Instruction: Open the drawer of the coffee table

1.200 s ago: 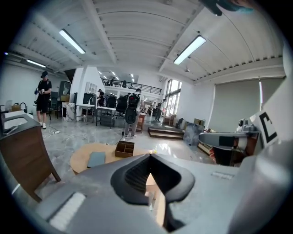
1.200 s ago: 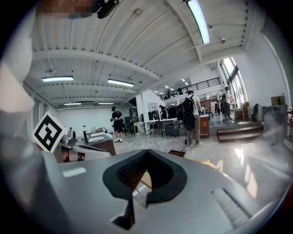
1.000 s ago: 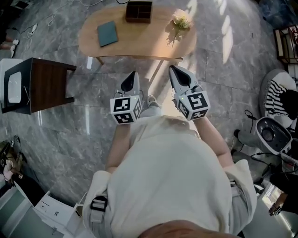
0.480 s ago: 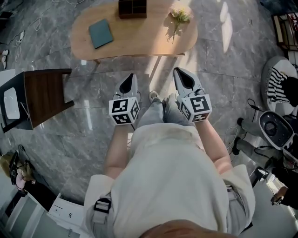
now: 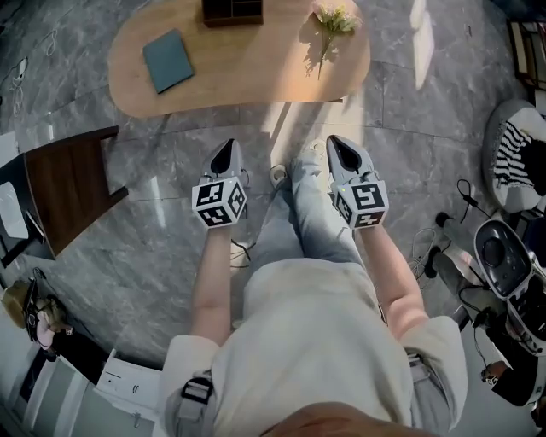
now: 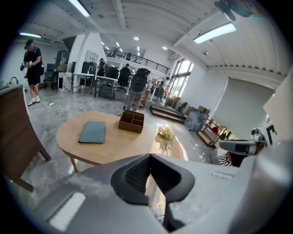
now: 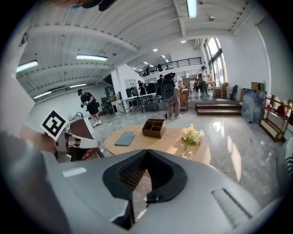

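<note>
One coffee table (image 5: 247, 85) seen at top centre of head view; one teal book (image 5: 167, 60), one wooden box (image 5: 232, 10), one flower bunch (image 5: 334, 19) carried on it. Two grippers counted: left gripper (image 5: 225, 150), right gripper (image 5: 336, 143), both clenched, nothing held, kept apart from table.

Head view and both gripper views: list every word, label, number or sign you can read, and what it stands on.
No words or numbers can be read in any view.
Cube on the left gripper, cube on the right gripper: black-and-white square patterns, no lettering.
White box on the floor: small dark marks, too small to read.
</note>
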{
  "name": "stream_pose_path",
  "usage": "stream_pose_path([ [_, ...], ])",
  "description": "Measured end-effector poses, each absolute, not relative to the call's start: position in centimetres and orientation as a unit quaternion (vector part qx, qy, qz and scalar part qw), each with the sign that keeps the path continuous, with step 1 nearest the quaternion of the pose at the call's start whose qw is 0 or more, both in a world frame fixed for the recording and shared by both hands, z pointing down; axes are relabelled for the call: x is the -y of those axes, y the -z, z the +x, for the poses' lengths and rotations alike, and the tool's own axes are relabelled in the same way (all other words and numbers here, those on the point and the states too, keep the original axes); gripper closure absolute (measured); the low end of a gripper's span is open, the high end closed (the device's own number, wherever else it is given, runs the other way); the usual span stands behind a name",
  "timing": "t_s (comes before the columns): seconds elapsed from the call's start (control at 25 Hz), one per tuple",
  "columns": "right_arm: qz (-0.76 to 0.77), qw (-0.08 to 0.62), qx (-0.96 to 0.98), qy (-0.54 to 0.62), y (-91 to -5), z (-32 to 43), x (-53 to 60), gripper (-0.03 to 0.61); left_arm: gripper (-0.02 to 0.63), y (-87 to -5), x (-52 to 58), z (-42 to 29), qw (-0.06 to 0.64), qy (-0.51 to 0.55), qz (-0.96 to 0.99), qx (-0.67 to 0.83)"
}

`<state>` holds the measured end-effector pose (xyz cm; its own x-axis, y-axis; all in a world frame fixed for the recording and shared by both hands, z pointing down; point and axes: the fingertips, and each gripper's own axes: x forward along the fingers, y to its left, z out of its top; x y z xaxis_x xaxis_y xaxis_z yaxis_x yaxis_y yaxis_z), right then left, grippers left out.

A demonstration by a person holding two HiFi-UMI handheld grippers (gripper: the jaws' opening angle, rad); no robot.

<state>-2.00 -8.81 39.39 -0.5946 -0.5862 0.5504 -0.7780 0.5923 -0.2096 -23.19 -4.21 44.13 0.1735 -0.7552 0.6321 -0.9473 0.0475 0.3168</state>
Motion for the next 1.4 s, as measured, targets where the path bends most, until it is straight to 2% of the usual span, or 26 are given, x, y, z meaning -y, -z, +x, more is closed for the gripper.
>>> stream_pose_path([
  [0.28,0.406,0.243,0.846,-0.244,-47.6,-0.6,11.6,0.577,0.615,-52.6,6.4,-25.0,0.392,-0.149,0.651,0.633],
  [0.56,0.411,0.285,0.826,-0.259,-56.6,1.1,13.1,0.577,0.612,-60.9,7.9,-25.6,0.39,-0.19,0.659,0.615],
  [0.6,0.409,0.291,0.824,-0.263,-57.8,1.4,13.3,0.577,0.571,-62.0,7.9,-25.5,0.394,-0.194,0.661,0.608],
  [0.68,0.408,0.299,0.816,-0.278,-60.3,2.1,13.6,0.571,0.545,-64.1,8.1,-25.4,0.395,-0.208,0.666,0.598],
  [0.84,0.414,0.31,0.801,-0.302,-64.4,3.4,13.8,0.545,0.44,-67.9,8.5,-25.7,0.386,-0.236,0.678,0.579],
  [1.0,0.414,0.319,0.794,-0.311,-68.0,4.3,14.0,0.444,0.315,-71.3,9.4,-26.2,0.392,-0.231,0.686,0.567],
  [1.12,0.413,0.33,0.79,-0.311,-70.4,4.5,14.3,0.402,0.248,-73.2,9.9,-26.4,0.389,-0.241,0.695,0.555],
  [1.4,0.419,0.363,0.779,-0.294,-74.4,6.0,15.9,0.32,0.163,-76.3,11.3,-26.6,0.369,-0.279,0.707,0.534],
])
